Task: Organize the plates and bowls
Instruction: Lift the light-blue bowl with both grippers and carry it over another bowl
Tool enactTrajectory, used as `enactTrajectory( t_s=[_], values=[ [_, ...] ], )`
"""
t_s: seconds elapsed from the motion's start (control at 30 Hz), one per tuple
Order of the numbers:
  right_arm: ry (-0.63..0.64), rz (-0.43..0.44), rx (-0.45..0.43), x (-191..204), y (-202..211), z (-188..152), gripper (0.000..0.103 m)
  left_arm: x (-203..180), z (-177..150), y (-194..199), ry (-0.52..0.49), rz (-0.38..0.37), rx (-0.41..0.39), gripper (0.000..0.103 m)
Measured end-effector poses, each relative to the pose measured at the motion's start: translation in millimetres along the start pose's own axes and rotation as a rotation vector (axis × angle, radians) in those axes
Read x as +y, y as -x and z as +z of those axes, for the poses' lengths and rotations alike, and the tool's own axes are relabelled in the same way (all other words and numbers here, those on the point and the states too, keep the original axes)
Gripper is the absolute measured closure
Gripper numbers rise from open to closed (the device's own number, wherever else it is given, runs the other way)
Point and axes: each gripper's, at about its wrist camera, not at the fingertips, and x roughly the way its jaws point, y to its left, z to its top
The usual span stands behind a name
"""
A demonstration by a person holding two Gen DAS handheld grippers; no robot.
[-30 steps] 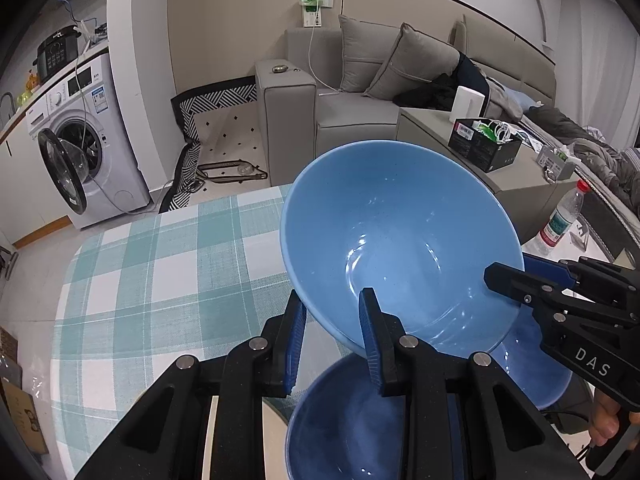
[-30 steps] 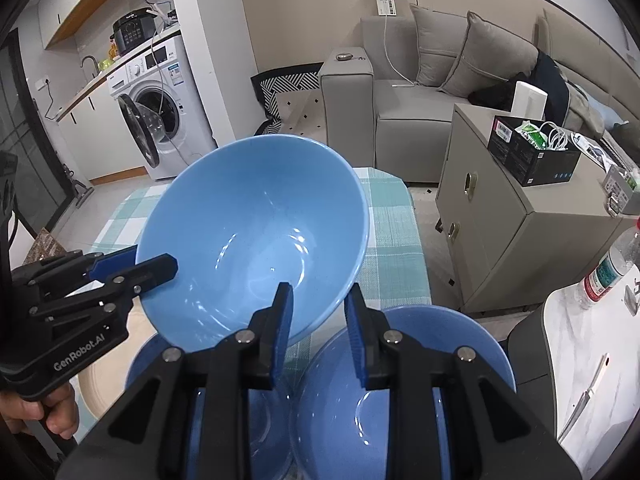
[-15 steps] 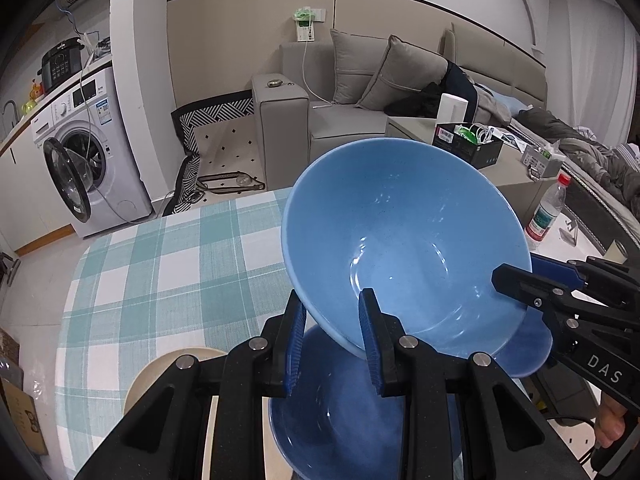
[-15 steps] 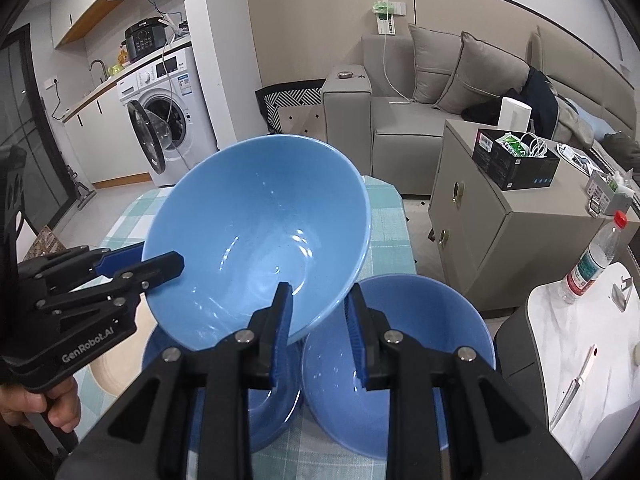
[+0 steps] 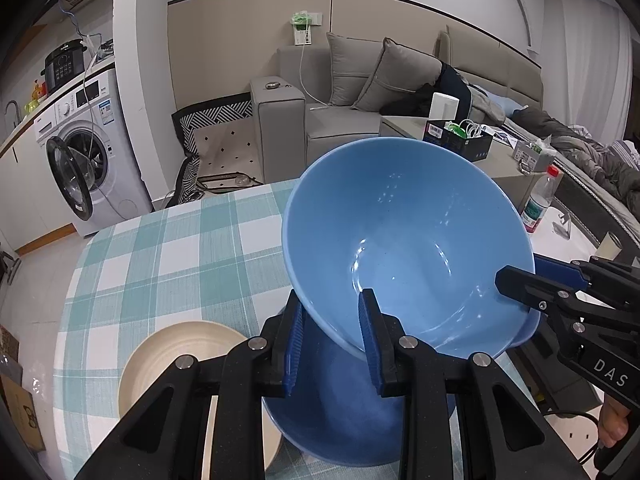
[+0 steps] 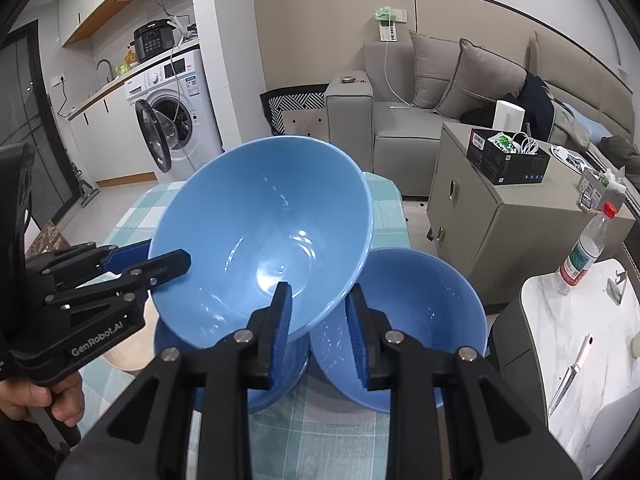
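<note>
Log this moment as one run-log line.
both grippers shut on lifted blue bowl | left gripper | right gripper | two blue bowls below | cream plate left

The right gripper point(image 6: 316, 320) pinches the near rim of a tilted bowl point(image 6: 260, 236); the left gripper point(image 6: 168, 266) clamps its left rim. Two more blue bowls sit on the checked cloth point(image 6: 300, 432): one beneath point(image 6: 272, 388), one right point(image 6: 420, 312).

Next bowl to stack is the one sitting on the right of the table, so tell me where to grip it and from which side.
Grip the right bowl by its near rim, coming from above with one finger inside. It sits upright and open, its left side crowded by the raised bowl and the stacked bowl.
</note>
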Motion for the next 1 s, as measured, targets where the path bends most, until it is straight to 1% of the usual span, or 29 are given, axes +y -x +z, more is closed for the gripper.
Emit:
enactTrajectory(
  t_s=[0.4,1.0],
  values=[
    [0.016,0.011,0.010,7.9,-0.1,-18.7,0.076,2.5,-23.6,6.6,0.003,0.015,0.010,0.076],
    [0.046,0.037,0.026,21.9,-3.3,-31.8,0.075,13.9,-46.5,17.1,0.023,0.032,0.017,0.076]
  ],
)
